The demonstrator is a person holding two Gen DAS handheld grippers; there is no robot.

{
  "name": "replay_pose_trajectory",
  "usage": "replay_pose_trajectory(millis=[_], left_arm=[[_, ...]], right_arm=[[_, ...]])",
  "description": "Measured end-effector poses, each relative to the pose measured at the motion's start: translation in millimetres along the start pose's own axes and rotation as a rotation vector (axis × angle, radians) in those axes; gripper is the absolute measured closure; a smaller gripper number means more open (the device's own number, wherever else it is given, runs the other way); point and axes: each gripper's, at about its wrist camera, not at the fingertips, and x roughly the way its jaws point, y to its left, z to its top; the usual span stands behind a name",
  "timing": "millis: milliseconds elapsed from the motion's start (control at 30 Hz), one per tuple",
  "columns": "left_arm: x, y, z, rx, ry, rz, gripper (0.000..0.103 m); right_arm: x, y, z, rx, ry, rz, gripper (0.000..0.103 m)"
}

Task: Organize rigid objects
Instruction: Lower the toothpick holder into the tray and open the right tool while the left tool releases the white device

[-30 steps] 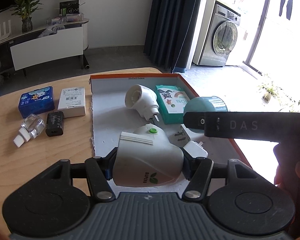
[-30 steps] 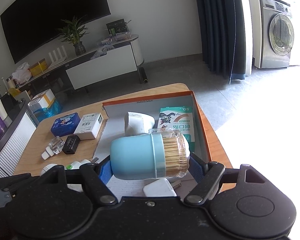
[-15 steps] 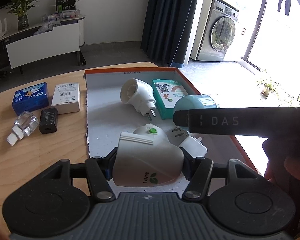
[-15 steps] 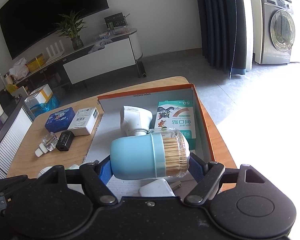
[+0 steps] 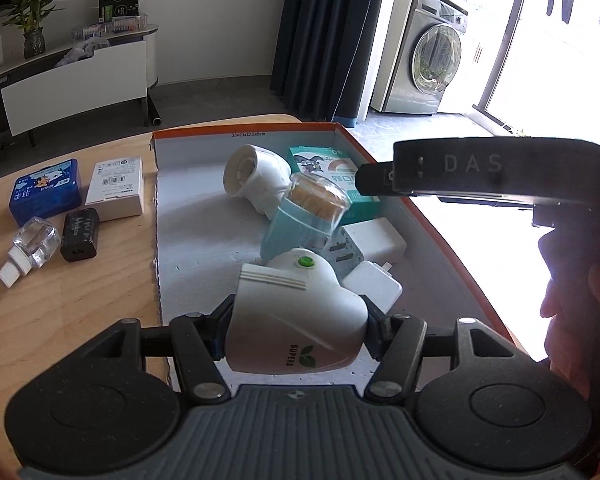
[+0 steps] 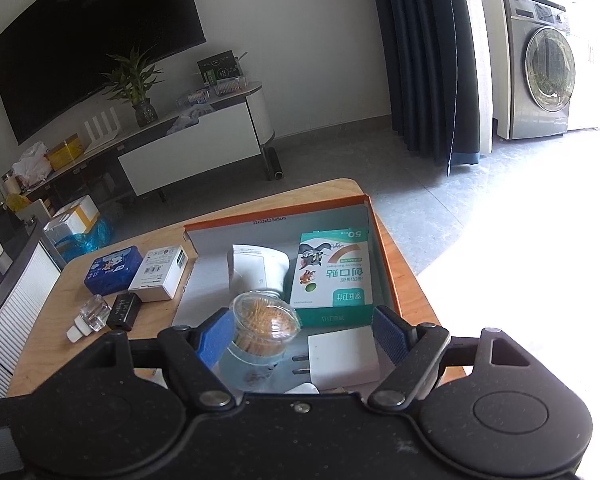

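Observation:
My left gripper [image 5: 296,330] is shut on a white heart-shaped plug-in device [image 5: 296,320] with a green button, held over the near end of the orange-rimmed box [image 5: 244,134]. My right gripper [image 6: 304,336] is open above the box. The blue toothpick jar [image 5: 304,220] with a clear lid lies tilted in the box, free of the pads; it also shows in the right wrist view [image 6: 262,332]. The box also holds a white round plug [image 5: 256,178], a green bandage box [image 6: 332,272] and white chargers [image 6: 342,356].
On the wooden table [image 5: 60,300] left of the box lie a blue tin [image 5: 46,192], a white carton [image 5: 116,188], a black adapter [image 5: 80,234] and a small clear bottle [image 5: 32,246]. The table's edge runs right of the box.
My right gripper has opened and let go of the blue toothpick jar, which now lies in the box. My left gripper still holds the white device.

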Motion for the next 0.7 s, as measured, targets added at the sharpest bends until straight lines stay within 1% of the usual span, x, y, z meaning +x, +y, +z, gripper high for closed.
replay_pose_trajectory(millis=[200,267,300,367,433,700], left_arm=[[0.3,-6.4,-2.6,0.000,0.003,-0.058,0.041],[-1.7,-7.7,-2.1,-0.001,-0.003,-0.069,0.036],[-3.7,-8.3,-1.7,0.000,-0.009,-0.067,0.030],[-7.3,-8.3,-0.4,0.000,-0.018,-0.054,0.028],[-11.4,-5.2,1.8,-0.015,-0.023,-0.041,0.022],[-28.4,15.9,8.4,-0.065,-0.045,0.085,0.013]], right_arm=[[-11.7,-0.8,2.1,0.001,-0.025,-0.010,0.012],[-15.0,0.0,2.2,0.001,-0.032,-0.011,0.012],[-16.8,0.6,2.3,-0.001,-0.035,-0.010,0.012],[-20.1,2.9,3.1,-0.005,-0.042,-0.007,0.012],[-23.1,5.8,3.7,-0.010,-0.048,-0.001,0.011],[-31.1,17.4,3.0,-0.032,-0.060,0.014,0.007]])
